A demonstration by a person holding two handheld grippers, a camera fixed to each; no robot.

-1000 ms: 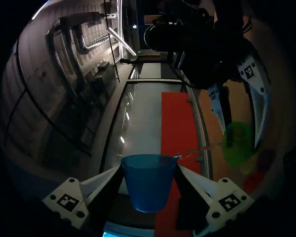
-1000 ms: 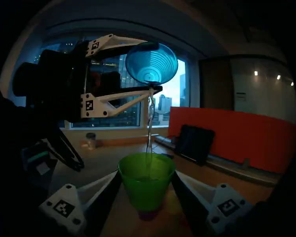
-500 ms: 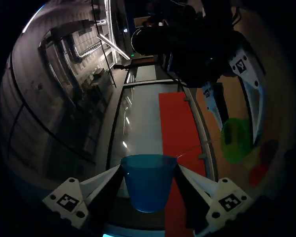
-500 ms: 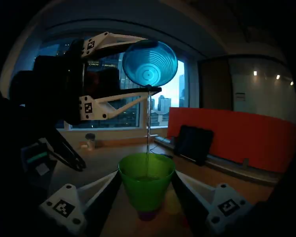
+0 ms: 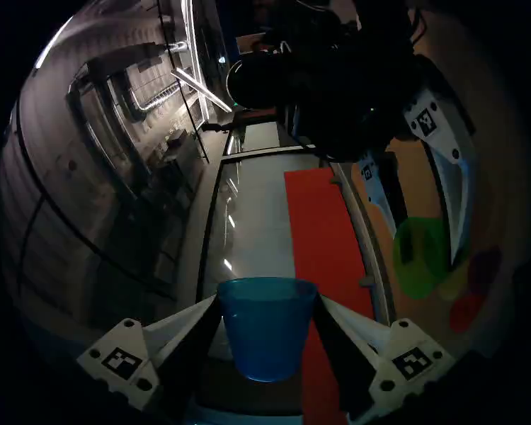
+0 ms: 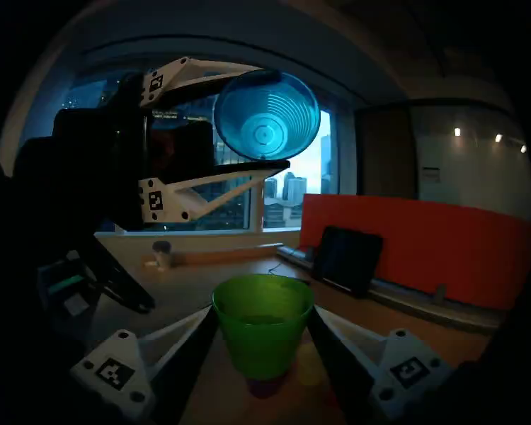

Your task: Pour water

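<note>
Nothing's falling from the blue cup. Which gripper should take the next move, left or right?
Left, probably. The left gripper holds the blue cup tipped on its side above the green cup, no stream between them, so righting it likely comes next. The right gripper only steadies the upright green cup.

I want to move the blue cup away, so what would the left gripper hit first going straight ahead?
Beyond the blue cup it holds, the left gripper faces the pale grey wall panel beside the orange divider, seemingly far off. The green cup sits off to one side of that line.
</note>
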